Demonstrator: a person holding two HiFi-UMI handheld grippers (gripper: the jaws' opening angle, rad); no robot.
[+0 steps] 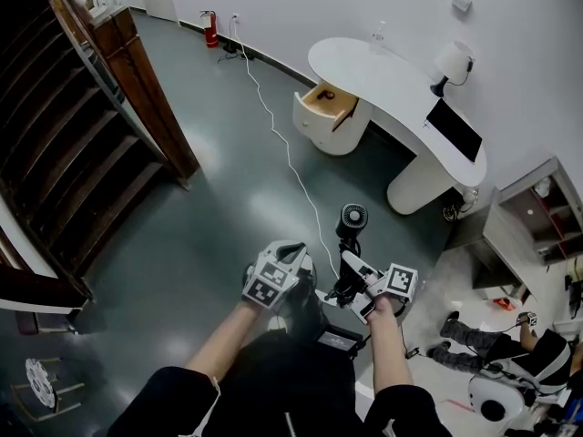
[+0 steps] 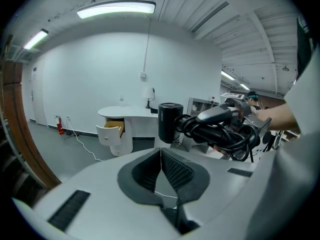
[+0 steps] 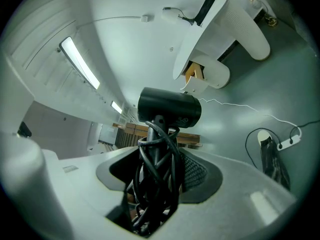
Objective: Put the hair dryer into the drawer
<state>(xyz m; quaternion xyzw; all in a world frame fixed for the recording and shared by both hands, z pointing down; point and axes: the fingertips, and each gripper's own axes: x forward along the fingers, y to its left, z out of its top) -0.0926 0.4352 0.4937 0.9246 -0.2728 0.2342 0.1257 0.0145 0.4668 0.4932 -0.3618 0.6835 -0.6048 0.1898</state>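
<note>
A black hair dryer with its cord wound round the handle hangs over the floor, and my right gripper is shut on that handle. In the right gripper view the dryer's barrel stands above the jaws, with the corded handle pinched in my right gripper. My left gripper is beside it on the left, shut and holding nothing; its pads meet at the tips. The dryer shows just ahead and to the right of them. The open wooden drawer juts from the white curved desk several steps ahead.
A white cable runs across the grey floor toward the desk. A wooden staircase fills the left side. A lamp and a dark screen sit on the desk. A shelf unit and a seated person are at the right.
</note>
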